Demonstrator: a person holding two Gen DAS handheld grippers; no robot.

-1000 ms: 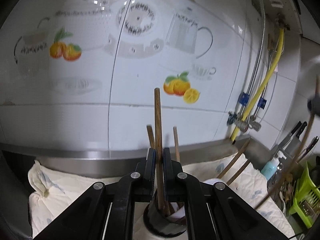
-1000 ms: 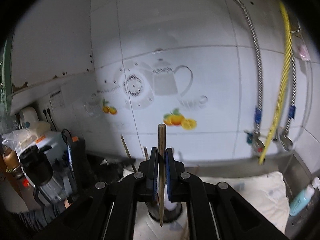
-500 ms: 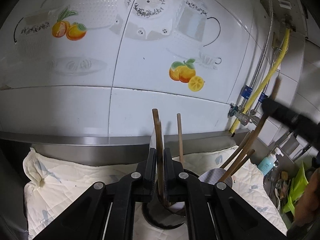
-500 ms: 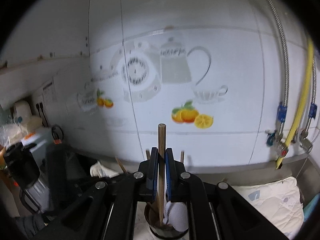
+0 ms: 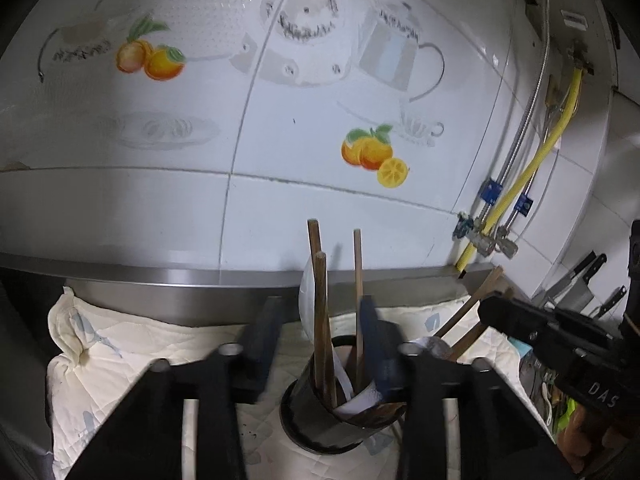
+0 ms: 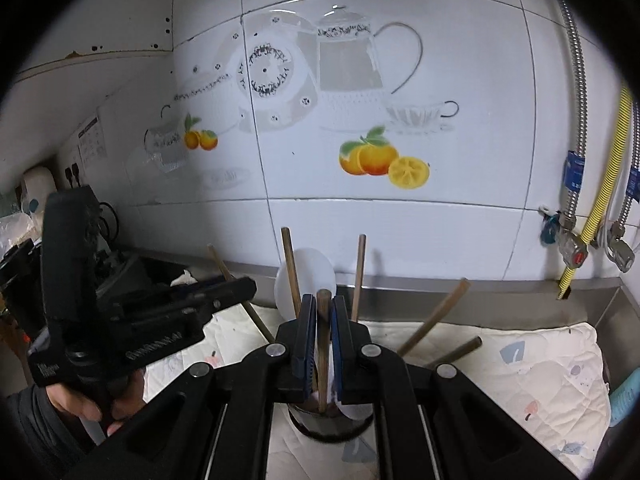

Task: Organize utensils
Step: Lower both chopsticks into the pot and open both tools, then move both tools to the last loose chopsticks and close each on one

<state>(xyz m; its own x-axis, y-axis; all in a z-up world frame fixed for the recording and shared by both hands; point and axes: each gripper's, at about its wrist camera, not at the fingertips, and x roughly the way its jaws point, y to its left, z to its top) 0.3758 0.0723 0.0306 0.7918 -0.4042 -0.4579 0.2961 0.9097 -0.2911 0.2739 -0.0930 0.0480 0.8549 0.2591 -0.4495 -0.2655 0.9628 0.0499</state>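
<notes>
The left gripper (image 5: 320, 332) is standing half open, its jaws having just been opening, a chopstick (image 5: 322, 320) standing free between them in the dark cup (image 5: 316, 420). The right gripper (image 6: 323, 328) is pinching another chopstick (image 6: 323, 344) upright over the cup (image 6: 320, 424), which is sitting on the quilted cloth (image 6: 520, 364) near the counter's back edge.

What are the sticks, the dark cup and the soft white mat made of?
The sticks look like wood: brown, matte, with blunt round ends. The dark cup seems to be glazed ceramic or maybe plastic; its rim shines, but that leaves it open. The mat looks like quilted cotton cloth: puffy, stitched and creased, with small faded prints.
</notes>
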